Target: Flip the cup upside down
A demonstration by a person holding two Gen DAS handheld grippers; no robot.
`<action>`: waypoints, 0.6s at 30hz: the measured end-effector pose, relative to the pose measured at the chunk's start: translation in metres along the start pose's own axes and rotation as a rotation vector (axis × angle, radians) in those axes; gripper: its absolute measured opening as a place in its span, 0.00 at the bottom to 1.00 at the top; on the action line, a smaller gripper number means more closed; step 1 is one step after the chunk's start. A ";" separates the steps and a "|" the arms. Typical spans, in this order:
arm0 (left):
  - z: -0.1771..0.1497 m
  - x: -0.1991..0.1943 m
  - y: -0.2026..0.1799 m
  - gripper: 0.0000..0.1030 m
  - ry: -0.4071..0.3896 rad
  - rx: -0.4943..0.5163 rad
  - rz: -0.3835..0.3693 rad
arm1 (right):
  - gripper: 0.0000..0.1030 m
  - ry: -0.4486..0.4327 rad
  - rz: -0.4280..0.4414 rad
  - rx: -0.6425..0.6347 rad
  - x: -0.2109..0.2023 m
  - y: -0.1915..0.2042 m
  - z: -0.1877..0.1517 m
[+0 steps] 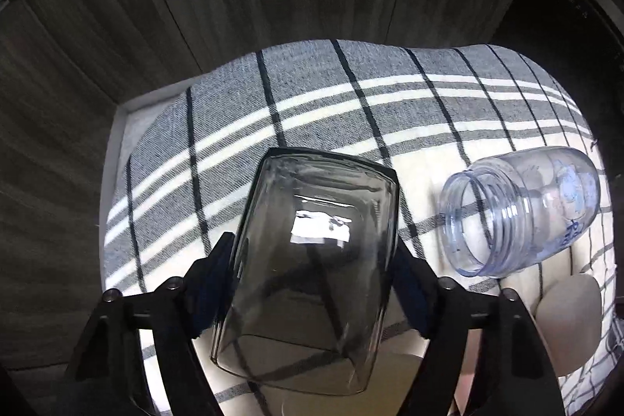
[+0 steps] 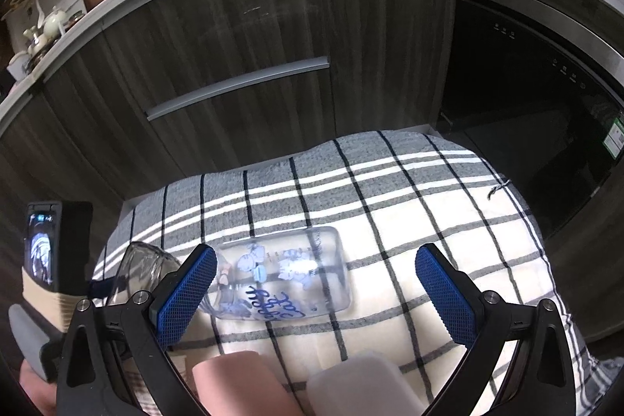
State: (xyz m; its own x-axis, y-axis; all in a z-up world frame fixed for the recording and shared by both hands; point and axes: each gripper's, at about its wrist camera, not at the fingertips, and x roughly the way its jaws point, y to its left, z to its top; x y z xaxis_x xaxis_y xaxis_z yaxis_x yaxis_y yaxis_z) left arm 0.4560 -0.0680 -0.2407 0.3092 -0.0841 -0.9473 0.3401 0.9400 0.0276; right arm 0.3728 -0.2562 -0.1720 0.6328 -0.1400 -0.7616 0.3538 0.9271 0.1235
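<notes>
Left wrist, L tongs (image 1: 312, 283) grip smoky cup (image 1: 312, 268), tilted

Both grippers are black, with round silver screws; the right gripper (image 2: 315, 291) carries blue mesh-textured pads (image 2: 444, 299).

The cup (image 2: 144, 269) is mostly hidden behind the right gripper's (image 2: 316, 293) finger. The bottle's (image 2: 282, 275) mouth is hidden too. Two blocks (image 2: 249, 385) run off the bottom edge.
</notes>
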 end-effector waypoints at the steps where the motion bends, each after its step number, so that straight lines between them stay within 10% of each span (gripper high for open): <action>1: 0.000 0.000 0.001 0.71 -0.002 -0.002 0.003 | 0.99 0.001 0.001 -0.001 0.000 0.001 -0.001; 18: -0.005 -0.045 -0.001 0.67 -0.062 -0.036 -0.012 | 0.99 -0.026 0.015 -0.006 -0.032 -0.002 0.001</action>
State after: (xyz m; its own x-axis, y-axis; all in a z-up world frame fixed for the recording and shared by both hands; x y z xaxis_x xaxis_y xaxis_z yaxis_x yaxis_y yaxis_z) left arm 0.4374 -0.0631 -0.2001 0.3601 -0.1151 -0.9258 0.3123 0.9500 0.0033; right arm 0.3528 -0.2542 -0.1474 0.6554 -0.1350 -0.7431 0.3400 0.9313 0.1306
